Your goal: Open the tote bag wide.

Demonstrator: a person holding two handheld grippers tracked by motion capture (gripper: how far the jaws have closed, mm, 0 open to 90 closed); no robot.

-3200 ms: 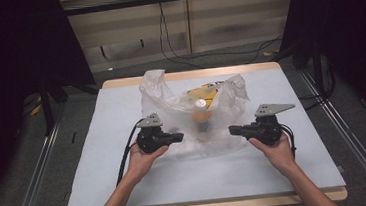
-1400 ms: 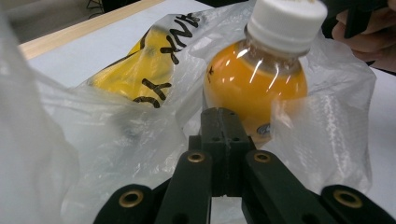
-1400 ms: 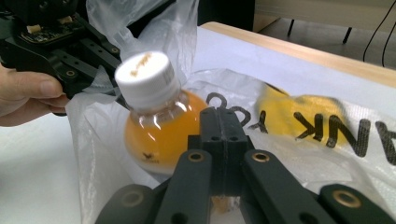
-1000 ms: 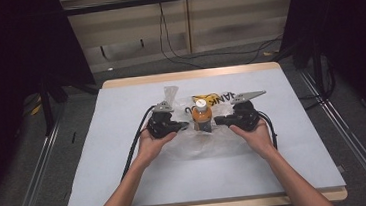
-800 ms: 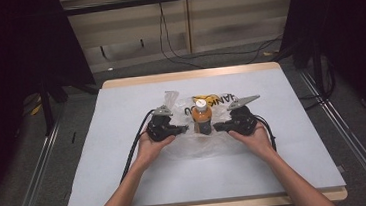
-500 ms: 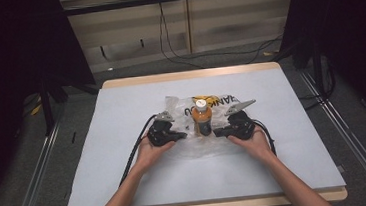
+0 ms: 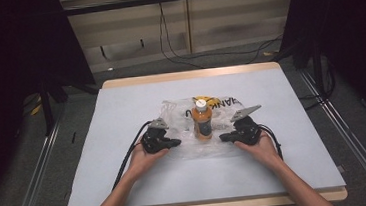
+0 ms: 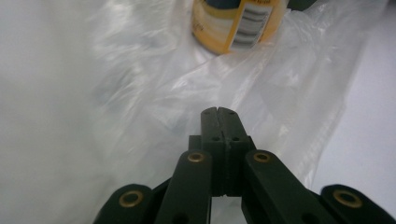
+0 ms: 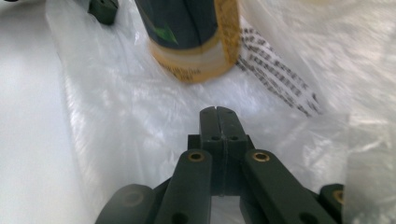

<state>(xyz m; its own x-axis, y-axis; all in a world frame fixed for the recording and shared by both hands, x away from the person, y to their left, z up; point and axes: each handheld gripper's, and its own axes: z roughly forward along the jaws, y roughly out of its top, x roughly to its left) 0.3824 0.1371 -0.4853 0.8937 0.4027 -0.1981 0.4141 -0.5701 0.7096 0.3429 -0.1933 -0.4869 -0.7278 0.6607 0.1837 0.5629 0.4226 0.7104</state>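
Forearms: seen entering from the near edge of the table [image 7: 128, 188], one at each side of centre.
Left gripper [image 7: 174, 144]: held low on the near-left part of the plastic bag [image 7: 185, 150]; jaws pressed together in the left gripper view. Whether a fold of film is pinched between them cannot be told.
Right gripper [image 7: 223, 138]: held low on the near-right part of the bag, mirror to the left one; jaws likewise clenched tight, and a pinch of film cannot be confirmed.
Plastic bag: clear film, flattened on the table at centre, spread out to both sides; printed lettering is seen on its far part.
Bottle [image 7: 202, 121]: upright, orange contents, white cap, standing on the flattened film between the two grippers and just beyond their tips.
Table: pale sheet over a wooden top, bare around the bag.
Far: floor with cables, dark curtains at both sides.
Step in hand: judged to be the pushing-down of the bag around the bottle, so that the bottle is left standing free.
Next move: judged to call for the film to be drawn away sideways and low, both sides evenly, without the bottle being tipped.
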